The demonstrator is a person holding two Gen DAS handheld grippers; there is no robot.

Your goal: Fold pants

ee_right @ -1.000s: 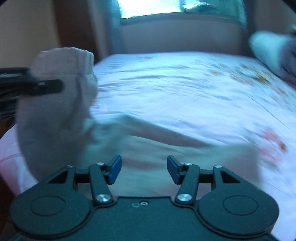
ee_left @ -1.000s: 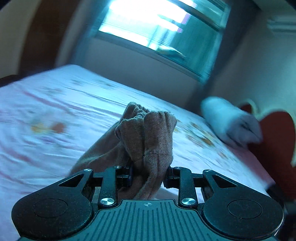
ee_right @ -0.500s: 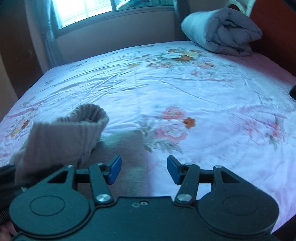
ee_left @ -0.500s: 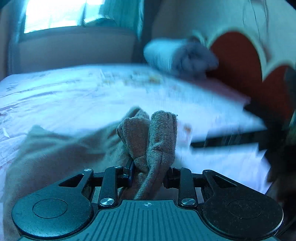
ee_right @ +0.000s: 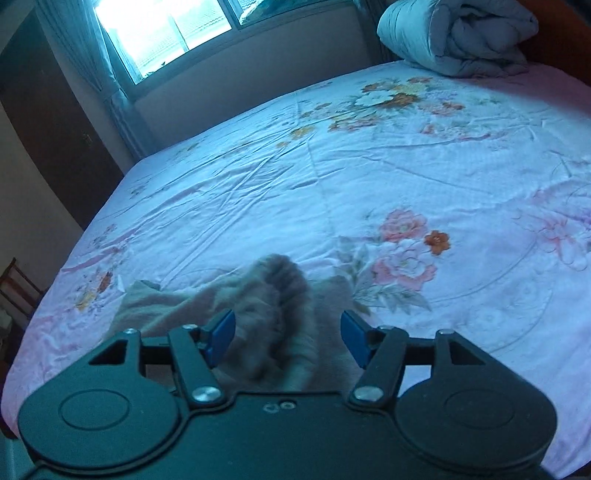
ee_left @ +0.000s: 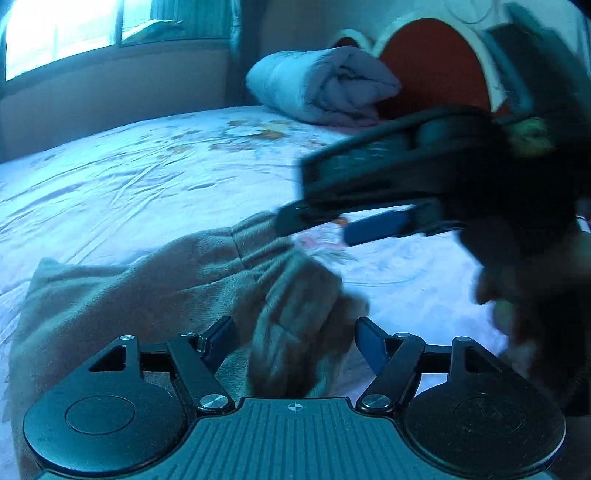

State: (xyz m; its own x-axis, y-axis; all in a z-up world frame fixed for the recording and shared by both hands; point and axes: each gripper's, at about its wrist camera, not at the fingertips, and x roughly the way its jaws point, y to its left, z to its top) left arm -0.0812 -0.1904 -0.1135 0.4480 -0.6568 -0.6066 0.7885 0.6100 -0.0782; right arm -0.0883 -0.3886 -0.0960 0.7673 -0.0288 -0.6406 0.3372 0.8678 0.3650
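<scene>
Two tools show up here. On the left wrist view, the left hand-held gripper (ee_left: 294, 338) has its blue fingers (ee_left: 371, 343) spread wide. A bunched lump of the brown pants (ee_left: 155, 291) sits in the gap between them, blurry, and the fingers do not squeeze it. The rest of the pants lies flat on the bed (ee_left: 147, 177), stretching to the left.

On the right wrist view, the right hand-held gripper (ee_right: 288, 334) is spread wide too. A soft fold of the pants (ee_right: 273, 306) pokes up between its blue fingers (ee_right: 221, 332), and I cannot tell if it touches them. From the left wrist view, that right hand-held gripper (ee_left: 369, 221) hangs just above the pants, a bit blurry.

The bed has a pale sheet with pink flowers (ee_right: 404, 251). A rolled grey blanket (ee_right: 461, 33) rests at the far end of the bed. A bright window (ee_right: 159, 33) sits in the wall past the bed.
</scene>
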